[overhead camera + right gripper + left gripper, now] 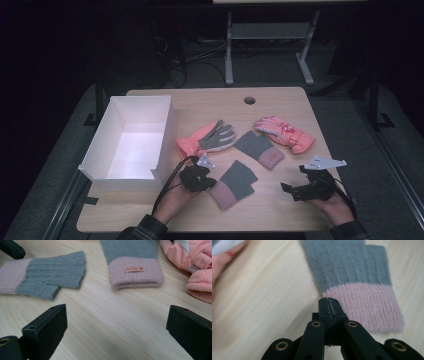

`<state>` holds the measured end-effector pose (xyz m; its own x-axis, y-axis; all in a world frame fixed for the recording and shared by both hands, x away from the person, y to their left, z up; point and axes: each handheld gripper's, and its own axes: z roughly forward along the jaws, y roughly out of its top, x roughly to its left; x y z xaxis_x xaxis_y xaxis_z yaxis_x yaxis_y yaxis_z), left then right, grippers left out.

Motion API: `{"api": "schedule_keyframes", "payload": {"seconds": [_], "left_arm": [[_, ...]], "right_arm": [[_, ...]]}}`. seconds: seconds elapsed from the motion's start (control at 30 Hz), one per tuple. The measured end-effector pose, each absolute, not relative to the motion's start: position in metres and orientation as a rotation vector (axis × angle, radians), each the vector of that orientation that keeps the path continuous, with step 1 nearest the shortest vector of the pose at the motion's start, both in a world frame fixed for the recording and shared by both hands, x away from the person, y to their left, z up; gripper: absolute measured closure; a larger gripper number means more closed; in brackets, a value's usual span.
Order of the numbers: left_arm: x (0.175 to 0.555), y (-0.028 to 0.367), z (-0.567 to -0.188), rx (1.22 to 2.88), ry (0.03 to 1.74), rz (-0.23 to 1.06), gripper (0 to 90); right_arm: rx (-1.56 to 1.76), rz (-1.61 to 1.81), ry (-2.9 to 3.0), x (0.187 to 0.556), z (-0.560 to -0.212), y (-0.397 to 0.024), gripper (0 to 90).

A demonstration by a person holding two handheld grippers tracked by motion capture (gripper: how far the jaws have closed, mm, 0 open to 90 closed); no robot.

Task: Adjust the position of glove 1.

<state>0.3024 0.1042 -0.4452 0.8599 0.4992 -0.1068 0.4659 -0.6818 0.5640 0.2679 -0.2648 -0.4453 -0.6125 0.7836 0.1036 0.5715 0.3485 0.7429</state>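
Note:
Two grey knit mitts with pink cuffs lie on the wooden table (280,102). The near mitt (232,182) sits just right of my left gripper (210,184). In the left gripper view that gripper (329,302) is shut, its tips at the corner of the mitt's pink cuff (364,305) with nothing visibly between them. The second mitt (260,148), with a small label on its cuff (134,269), lies farther back. A pink and grey glove (207,137) and a padded pink glove (285,132) lie behind. My right gripper (294,177) rests open at the front right, jaws wide and empty (117,327).
An open white box (167,132) stands at the table's left side, its right wall close to the pink and grey glove. A round cable hole (249,100) sits near the far edge. Beyond the table is a dark floor with cables and a metal table frame (228,50).

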Motion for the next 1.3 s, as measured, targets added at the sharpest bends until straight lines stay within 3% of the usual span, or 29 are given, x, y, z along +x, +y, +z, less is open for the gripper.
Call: {"api": "schedule_keyframes", "payload": {"seconds": [0.57, 1.3], "left_arm": [[0.285, 0.068, -0.448, 2.423, 0.492, -0.071, 89.6], [0.28, 0.008, -0.452, 2.426, 0.318, -0.156, 89.6]], "right_arm": [[1.207, 1.122, 2.349, 0.268, -0.445, -0.265, 3.0], [1.212, 1.117, 2.365, 0.268, -0.446, -0.263, 3.1]]}}
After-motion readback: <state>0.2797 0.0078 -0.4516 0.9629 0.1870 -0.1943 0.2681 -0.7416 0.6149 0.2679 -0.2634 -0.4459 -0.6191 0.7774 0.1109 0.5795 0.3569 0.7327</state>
